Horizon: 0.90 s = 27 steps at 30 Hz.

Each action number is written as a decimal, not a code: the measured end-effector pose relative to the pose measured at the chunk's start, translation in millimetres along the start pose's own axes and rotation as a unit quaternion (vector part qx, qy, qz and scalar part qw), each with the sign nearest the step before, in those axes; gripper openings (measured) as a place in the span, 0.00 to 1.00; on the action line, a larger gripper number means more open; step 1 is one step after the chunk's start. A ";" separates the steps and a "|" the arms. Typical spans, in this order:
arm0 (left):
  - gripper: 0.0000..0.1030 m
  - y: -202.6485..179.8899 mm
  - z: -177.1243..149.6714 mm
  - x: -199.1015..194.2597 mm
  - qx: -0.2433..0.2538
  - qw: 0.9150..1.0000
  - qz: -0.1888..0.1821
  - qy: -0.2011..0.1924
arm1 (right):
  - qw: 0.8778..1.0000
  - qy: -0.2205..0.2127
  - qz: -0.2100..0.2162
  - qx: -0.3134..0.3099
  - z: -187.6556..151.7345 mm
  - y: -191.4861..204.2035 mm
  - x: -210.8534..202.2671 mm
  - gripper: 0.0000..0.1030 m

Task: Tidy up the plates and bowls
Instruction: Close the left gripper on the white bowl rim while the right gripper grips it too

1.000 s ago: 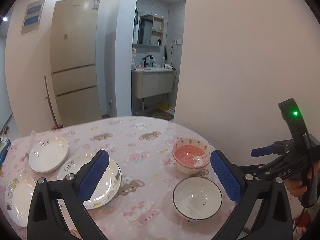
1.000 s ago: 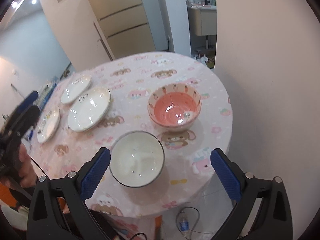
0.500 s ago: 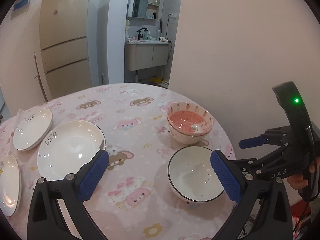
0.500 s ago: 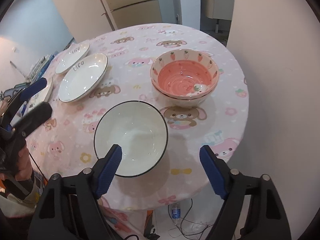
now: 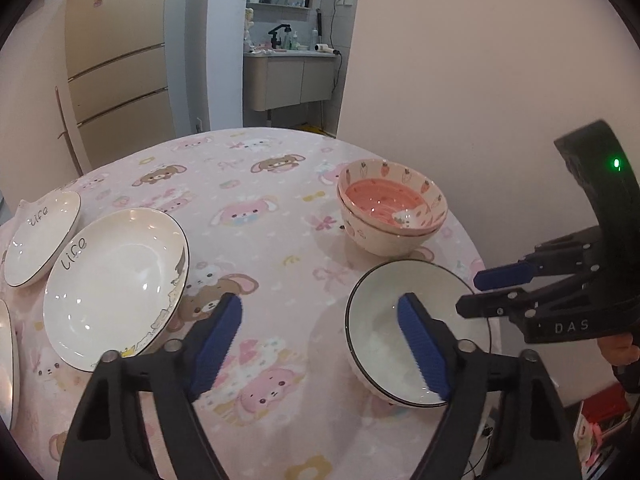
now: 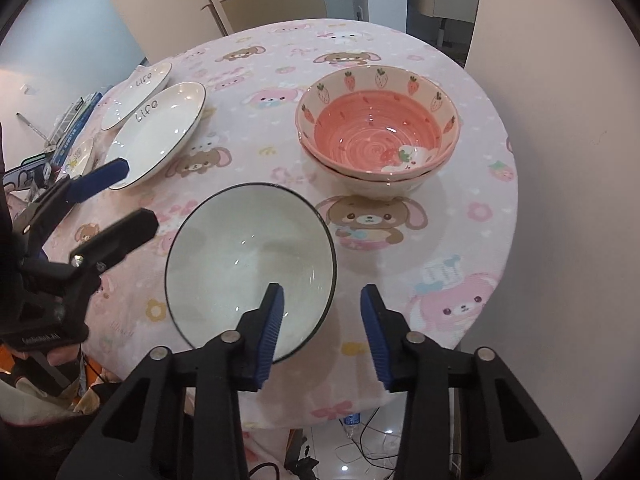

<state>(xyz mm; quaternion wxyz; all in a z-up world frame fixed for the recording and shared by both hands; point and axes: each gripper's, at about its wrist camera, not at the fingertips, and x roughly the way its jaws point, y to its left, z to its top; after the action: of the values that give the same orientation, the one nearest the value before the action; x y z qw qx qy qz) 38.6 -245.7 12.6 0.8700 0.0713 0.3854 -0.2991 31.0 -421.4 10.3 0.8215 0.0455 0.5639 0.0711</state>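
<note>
Our right claw (image 6: 322, 332) is closing over the near rim of the white bowl (image 6: 240, 256) — one pad inside, one outside, neither pressing yet. We judge that a thin, slippery rim can tip the bowl off the table edge just below. Our left claw (image 5: 320, 344) is closing too, on nothing; pink bowls (image 6: 376, 136) stand just beyond.

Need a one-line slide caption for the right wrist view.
Right gripper closing over the white bowl rim, pink strawberry bowls stacked behind.
</note>
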 end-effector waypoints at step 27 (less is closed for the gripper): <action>0.26 -13.5 -23.4 74.3 -0.041 0.985 -0.072 0.149 | 0.996 0.051 0.059 0.045 -3.8 -10.8 47.4 0.18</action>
<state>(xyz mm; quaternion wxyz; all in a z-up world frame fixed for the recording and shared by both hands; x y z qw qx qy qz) 55.1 -283.0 -55.2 0.7816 0.0516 0.5263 -0.3308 45.0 -424.1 -36.3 0.7833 0.1122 0.6039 0.0962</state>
